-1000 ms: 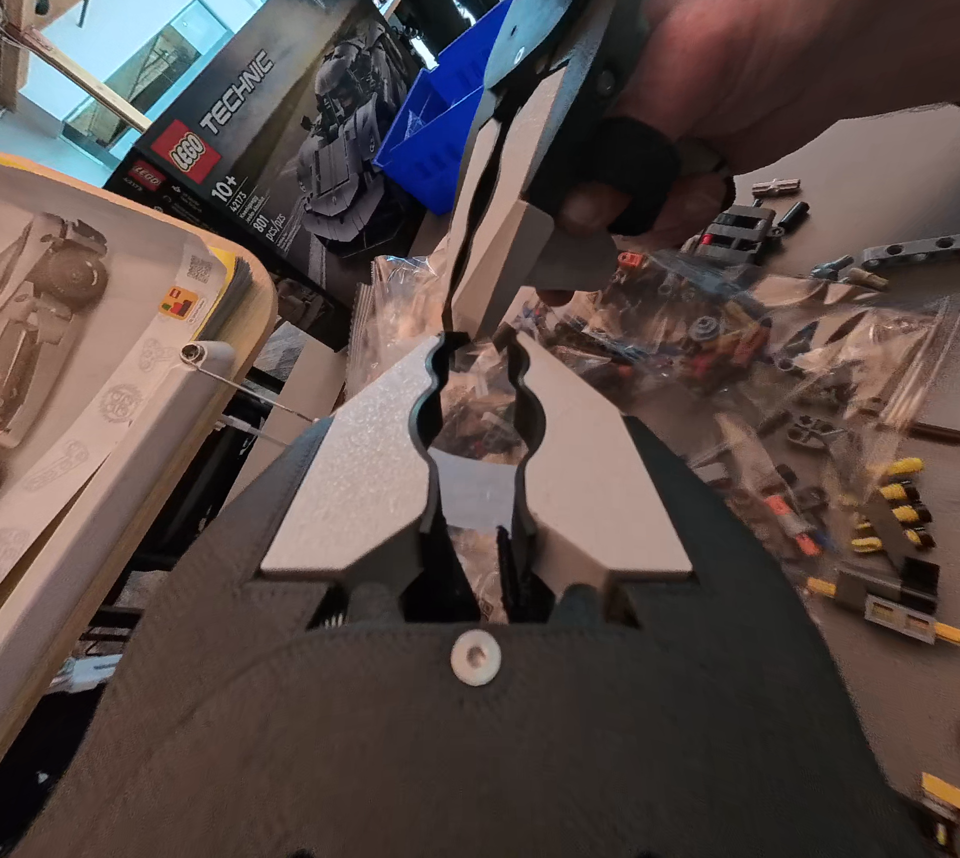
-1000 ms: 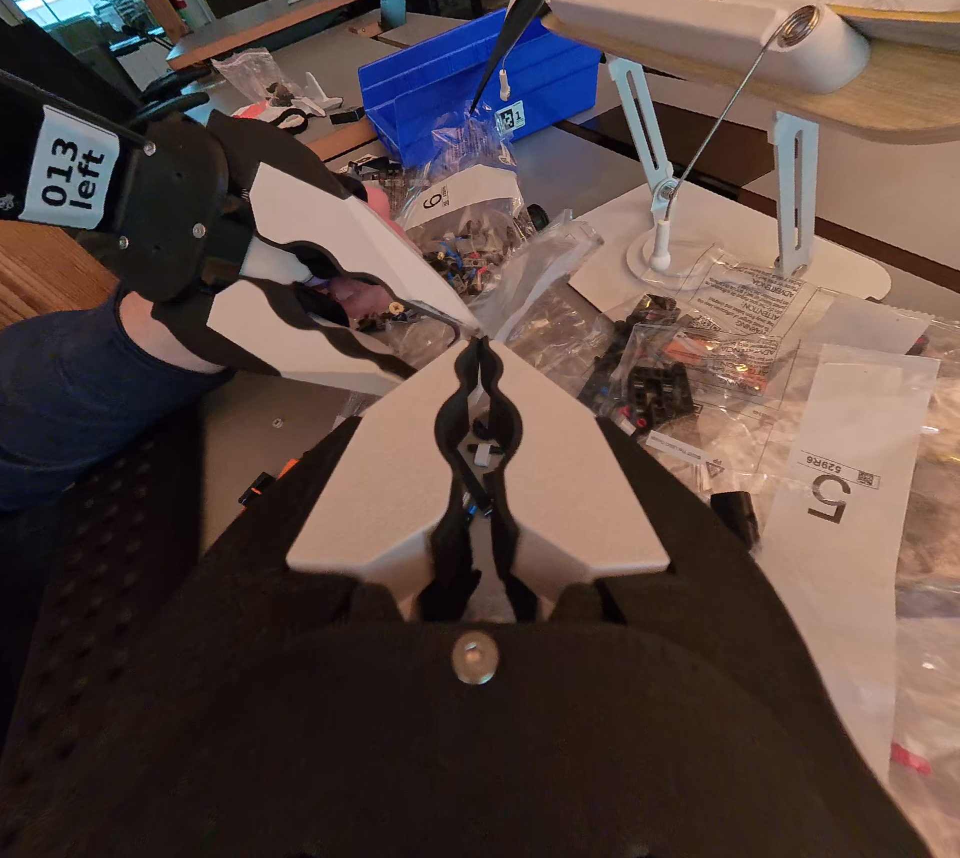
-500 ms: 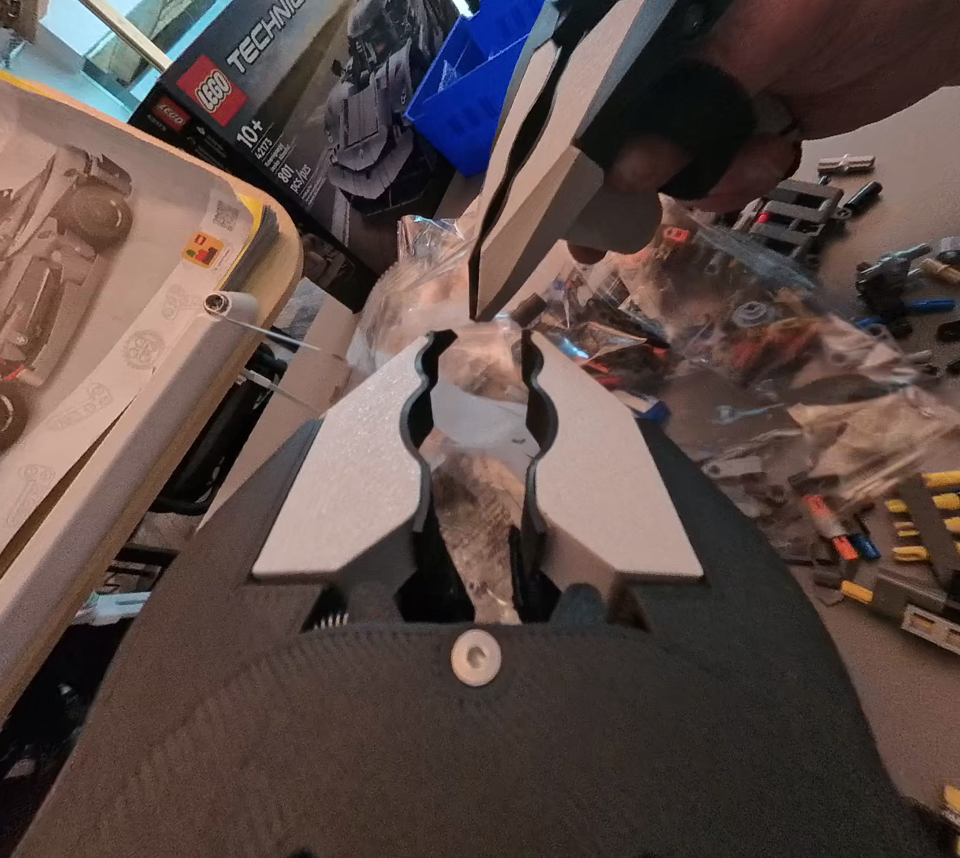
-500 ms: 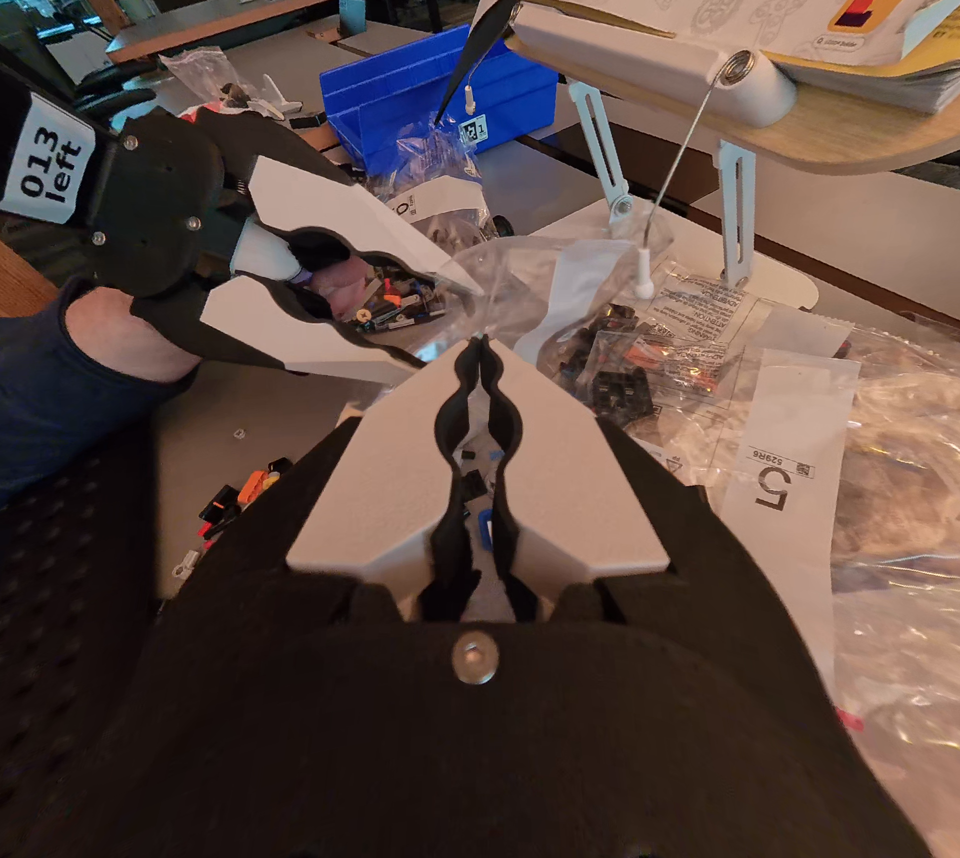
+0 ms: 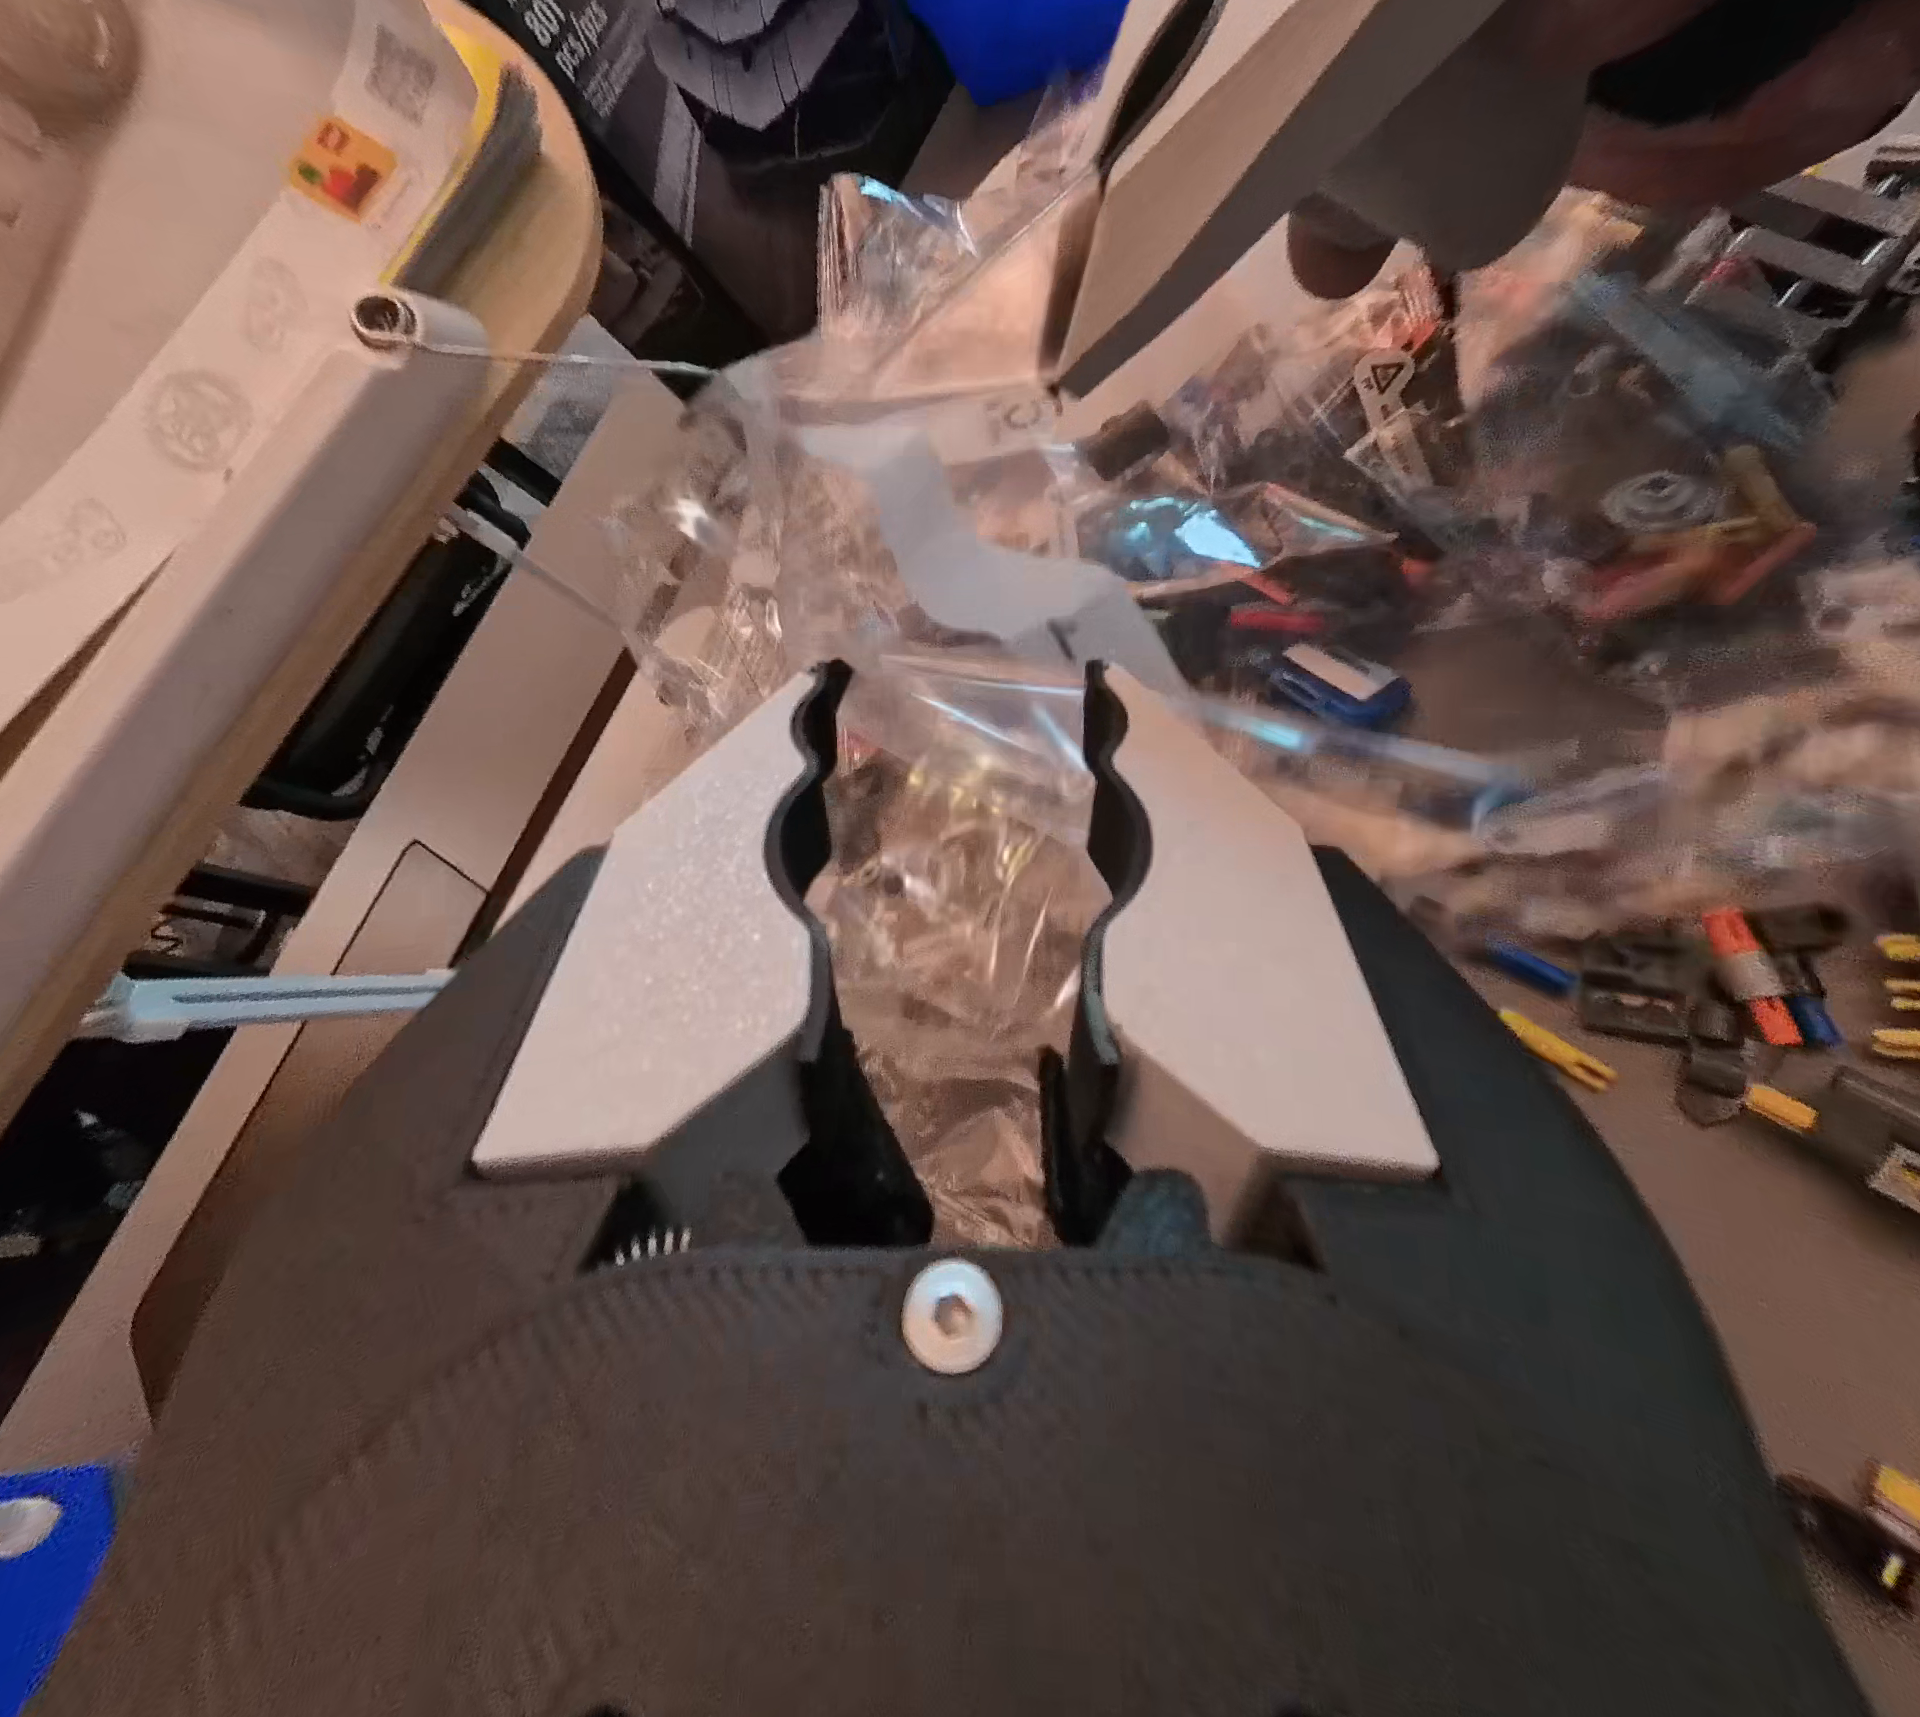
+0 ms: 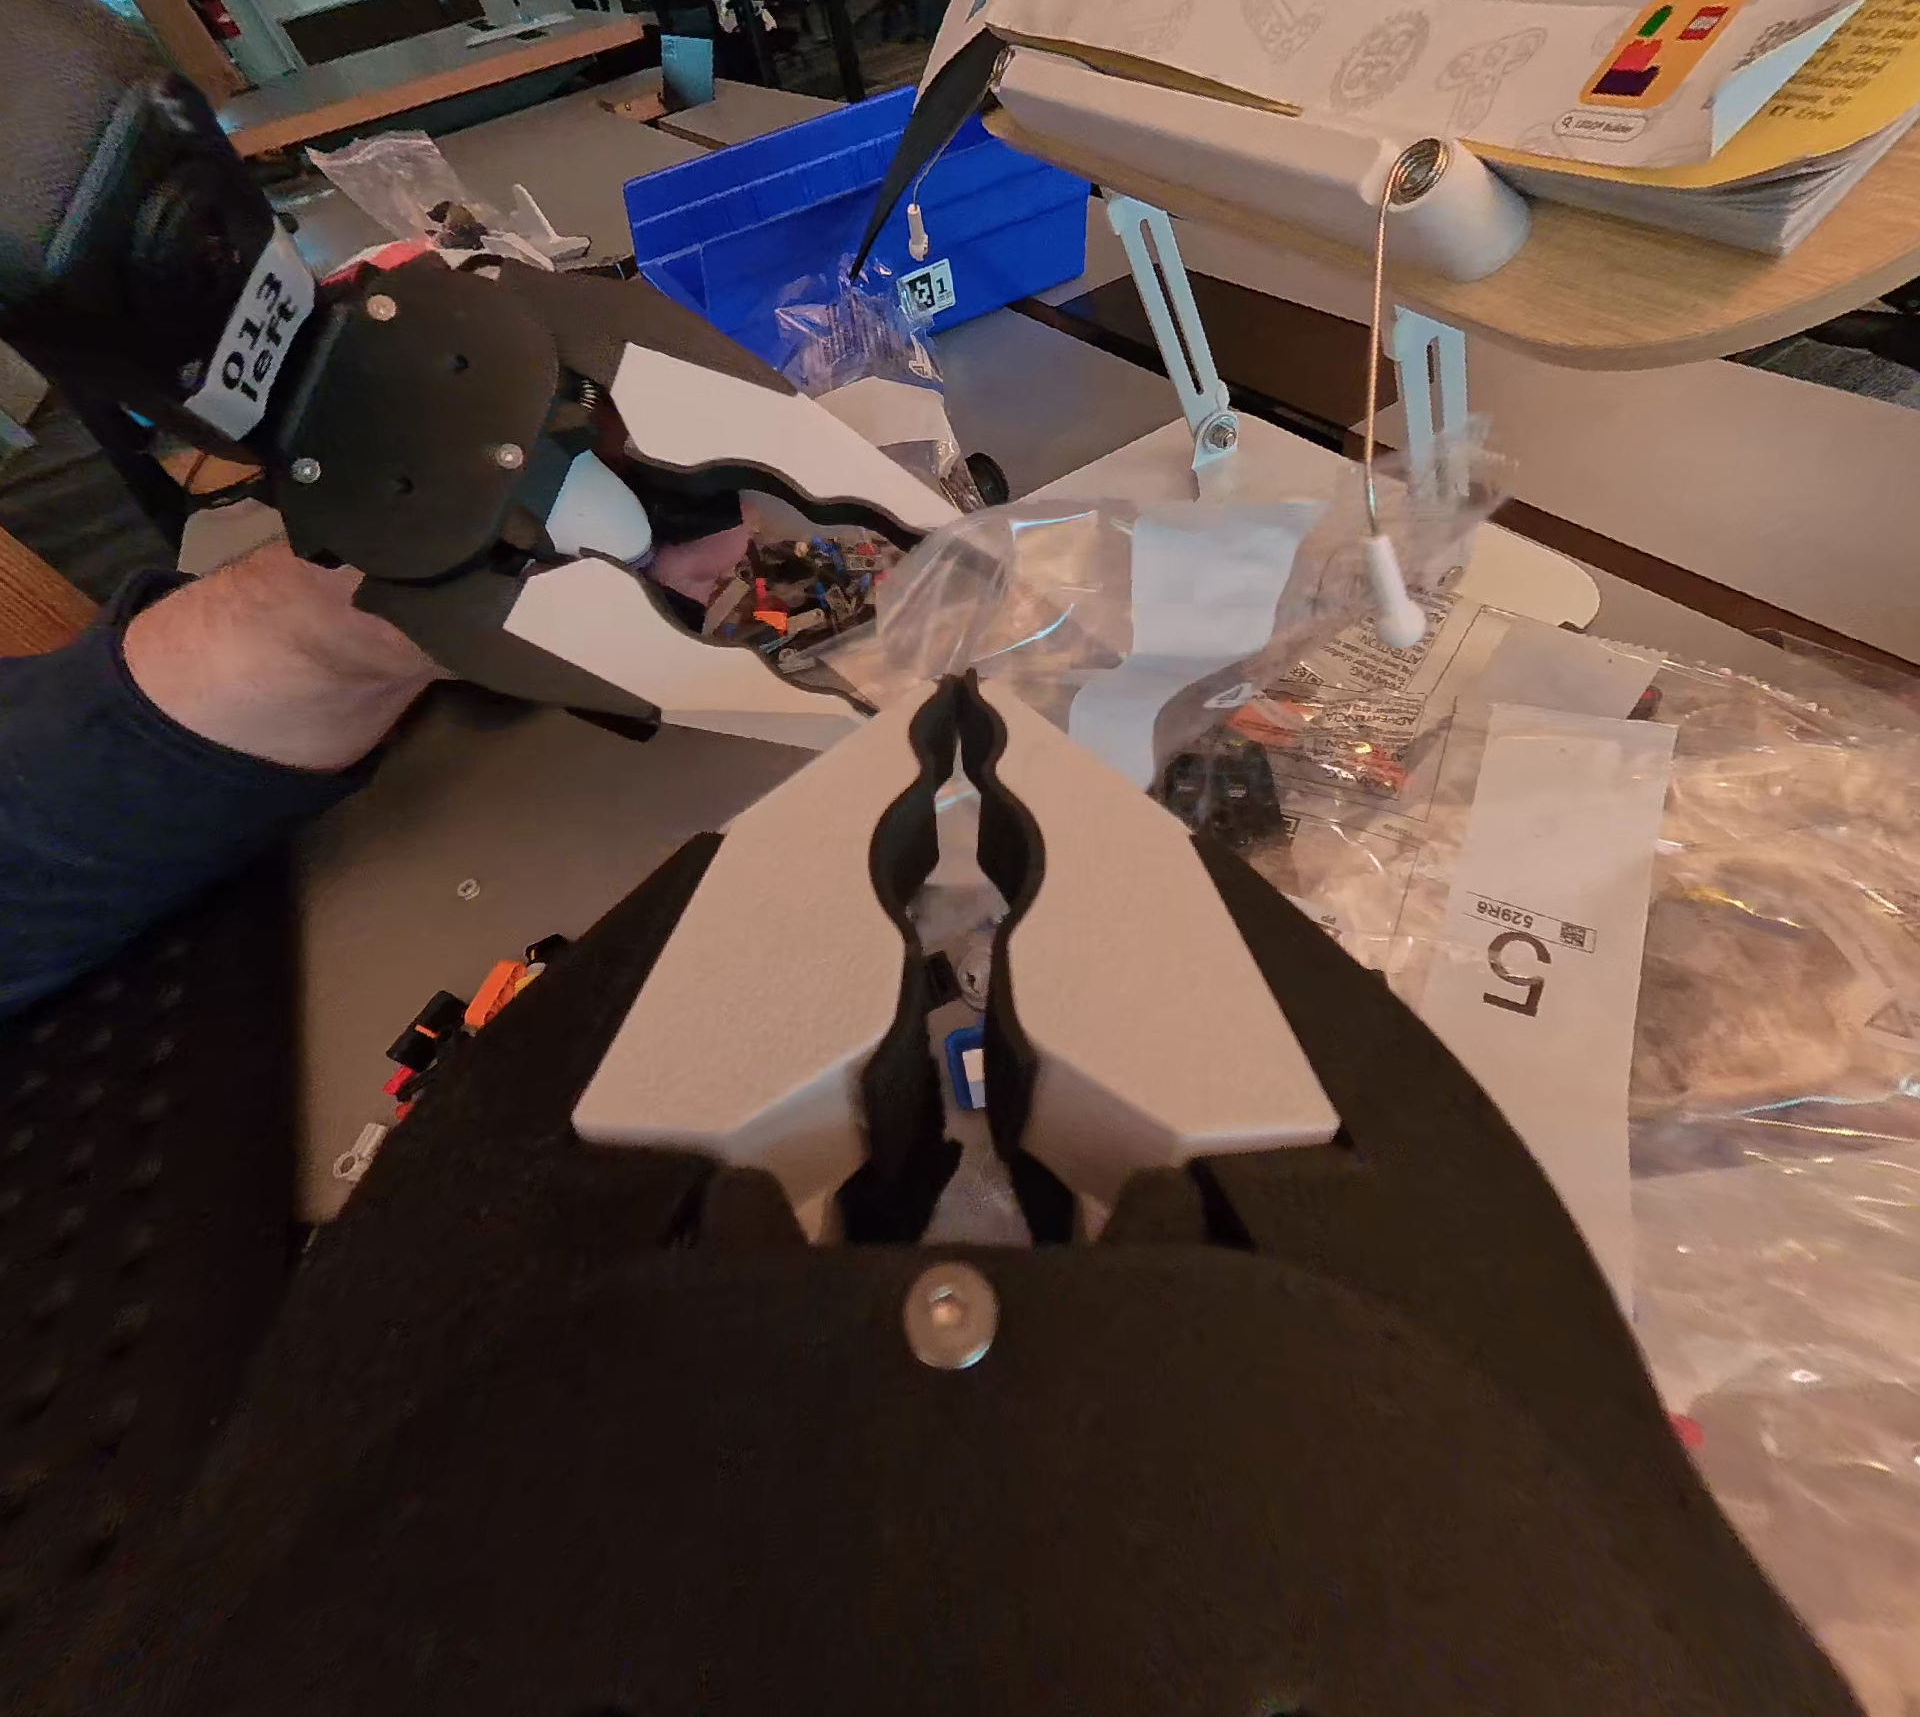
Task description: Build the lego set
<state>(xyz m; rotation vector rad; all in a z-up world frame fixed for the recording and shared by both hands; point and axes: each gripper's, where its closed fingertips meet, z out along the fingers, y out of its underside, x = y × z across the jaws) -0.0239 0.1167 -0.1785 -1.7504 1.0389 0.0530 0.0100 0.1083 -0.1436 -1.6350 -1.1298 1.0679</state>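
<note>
A clear plastic bag of small lego parts [image 5: 935, 524] hangs crumpled between the two grippers. My left gripper [image 5: 958, 691] is open, its fingers [image 5: 686, 919] spread to either side of the bag's lower end. My right gripper [image 6: 956, 691] is shut, its tips pinching the bag's film [image 6: 987, 587]. In the left wrist view the right gripper [image 5: 1075, 363] comes down from the upper right onto the bag's top edge. In the right wrist view the left gripper [image 6: 899, 618] reaches in from the left with coloured parts showing between its jaws.
An instruction booklet lies on a raised wooden stand [image 6: 1455, 36], also at the left [image 5: 208, 213]. A blue bin [image 6: 831, 213] and the dark set box [image 5: 675, 5] stand behind. More part bags [image 6: 1538, 888] lie at the right. Loose parts [image 5: 1714, 992] are scattered on the grey table. The left gripper's tips are roughly 5 cm from the right gripper's.
My left gripper has opened wider and moved closer in under the bag. My right gripper has stayed shut on the bag and risen a little toward the stand.
</note>
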